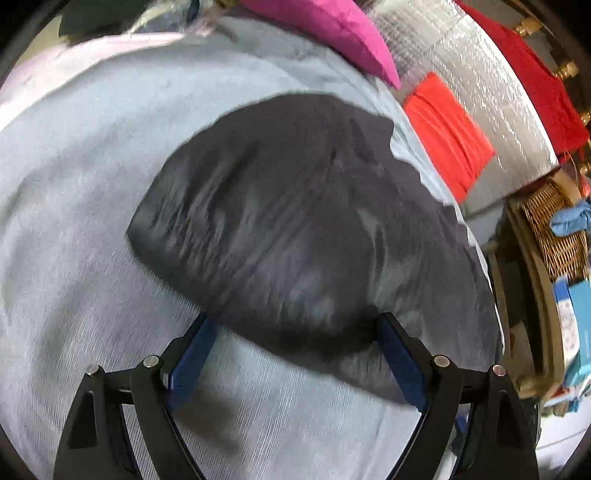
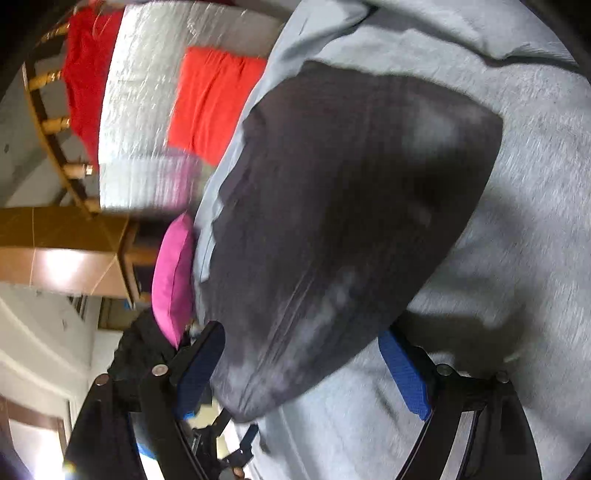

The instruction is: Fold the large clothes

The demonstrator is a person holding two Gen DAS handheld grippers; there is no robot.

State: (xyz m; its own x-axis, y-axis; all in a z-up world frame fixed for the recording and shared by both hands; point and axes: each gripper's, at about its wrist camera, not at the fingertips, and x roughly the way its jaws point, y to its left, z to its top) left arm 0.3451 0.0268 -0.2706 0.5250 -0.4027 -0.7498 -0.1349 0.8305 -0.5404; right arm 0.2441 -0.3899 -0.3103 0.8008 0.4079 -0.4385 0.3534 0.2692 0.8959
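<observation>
A dark grey garment (image 1: 295, 221), folded into a rounded bundle, lies on a light grey cloth (image 1: 92, 221) that covers the work surface. My left gripper (image 1: 295, 325) is open, its blue-padded fingers (image 1: 192, 354) spread on either side of the bundle's near edge. In the right wrist view the same dark garment (image 2: 351, 221) fills the middle on the light grey cloth (image 2: 535, 184). My right gripper (image 2: 299, 339) is open too, with the garment's near end between its fingers (image 2: 404, 373). The images are motion-blurred.
A pink cushion (image 1: 332, 33) lies at the cloth's far edge, also seen from the right wrist (image 2: 173, 280). An orange-red folded cloth (image 1: 447, 133) rests on a silvery quilted mat (image 1: 491, 92). A wicker basket (image 1: 554, 229) stands at right.
</observation>
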